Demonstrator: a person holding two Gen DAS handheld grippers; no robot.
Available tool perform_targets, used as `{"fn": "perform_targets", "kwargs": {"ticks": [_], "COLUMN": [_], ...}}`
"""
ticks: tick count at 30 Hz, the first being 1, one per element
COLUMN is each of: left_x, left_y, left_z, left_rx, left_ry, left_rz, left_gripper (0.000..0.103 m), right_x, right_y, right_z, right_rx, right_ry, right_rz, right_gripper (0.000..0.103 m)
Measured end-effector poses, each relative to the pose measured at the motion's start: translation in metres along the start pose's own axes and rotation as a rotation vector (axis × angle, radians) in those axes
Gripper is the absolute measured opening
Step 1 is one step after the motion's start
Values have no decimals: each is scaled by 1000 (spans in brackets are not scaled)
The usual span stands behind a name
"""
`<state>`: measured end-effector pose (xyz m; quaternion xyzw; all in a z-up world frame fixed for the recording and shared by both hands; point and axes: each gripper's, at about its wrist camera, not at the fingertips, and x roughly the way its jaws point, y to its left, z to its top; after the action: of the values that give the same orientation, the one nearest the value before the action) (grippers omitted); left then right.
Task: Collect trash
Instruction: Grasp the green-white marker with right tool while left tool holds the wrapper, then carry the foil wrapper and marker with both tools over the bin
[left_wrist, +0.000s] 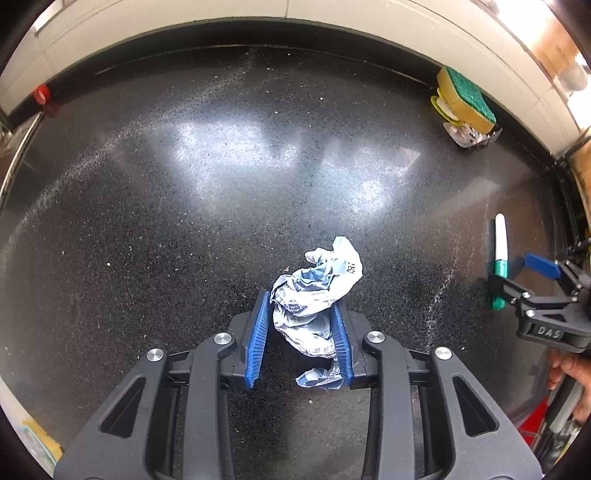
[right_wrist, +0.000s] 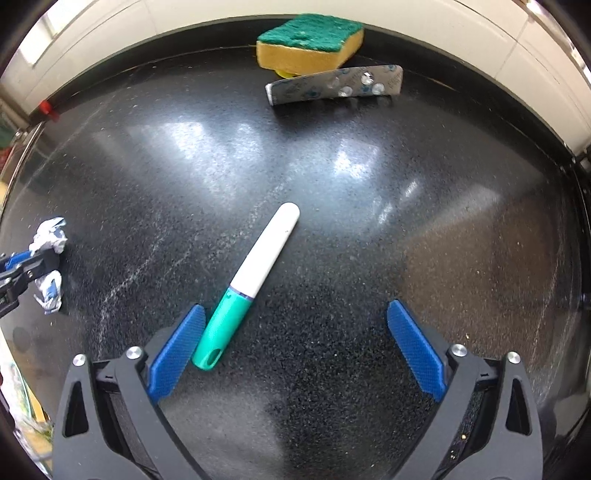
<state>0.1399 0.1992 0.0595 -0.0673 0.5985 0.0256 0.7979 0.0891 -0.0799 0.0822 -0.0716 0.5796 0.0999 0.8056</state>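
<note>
Nearest, the left gripper (left_wrist: 301, 332) pinches a crumpled blue-and-white printed wrapper (left_wrist: 317, 299) on the black speckled worktop (left_wrist: 184, 221), while the right gripper (right_wrist: 295, 343) gapes wide around a teal-and-white pen (right_wrist: 251, 273) (untouched), and a sponge (right_wrist: 310, 44) sits on a blister pack (right_wrist: 332, 85) at the far edge.
</note>
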Motion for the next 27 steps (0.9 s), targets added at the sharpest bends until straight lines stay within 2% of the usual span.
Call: {"fn": "perform_targets", "kwargs": {"ticks": [1,2,3,4,5,7,9,12,17,20,22,24,25,27], "left_x": [0,1,2,2,2,3,4,-3,-22,-41,-55,-72,-78,-96], "left_y": [-1,-4,-6,-8,-9,-9,-4,-4,4,27,53,95,111,152], "left_z": [0,-1,-2,-3,-3,1,4,4,1,-10,-24,-58,-74,-123], "left_rx": [5,14,21,29,35,24,-8,-14,-66,-133,-207,-331,-378,-502], "left_ry": [-2,-6,-8,-12,-10,8,31,14,-29,-72,-99,-123,-129,-141], "left_rz": [9,26,36,44,30,11,-42,-47,-60,-38,-19,22,41,106], "left_gripper": [31,30,28,27,26,24,23,23,23,23,23,23,23,23], "right_x": [-3,-7,-13,-17,-18,-20,-21,-32,-59,-71,-78,-84,-87,-92], "right_y": [1,1,3,2,-2,-7,-17,-27,-11,32,81,129,166,218], "right_z": [-3,-5,-11,-13,-14,-17,-17,-12,5,20,24,24,20,6], "right_rx": [-8,-23,-23,-23,0,20,51,69,36,-71,-187,-298,-374,-478], "right_ry": [-4,-20,-36,-54,-50,-43,-22,-45,-86,-95,-90,-76,-57,-25], "right_rz": [4,10,13,15,29,63,106,114,179,240,298,359,412,482], "right_gripper": [86,74,45,24,14,14,14,14,14,14,14,14,14,14]}}
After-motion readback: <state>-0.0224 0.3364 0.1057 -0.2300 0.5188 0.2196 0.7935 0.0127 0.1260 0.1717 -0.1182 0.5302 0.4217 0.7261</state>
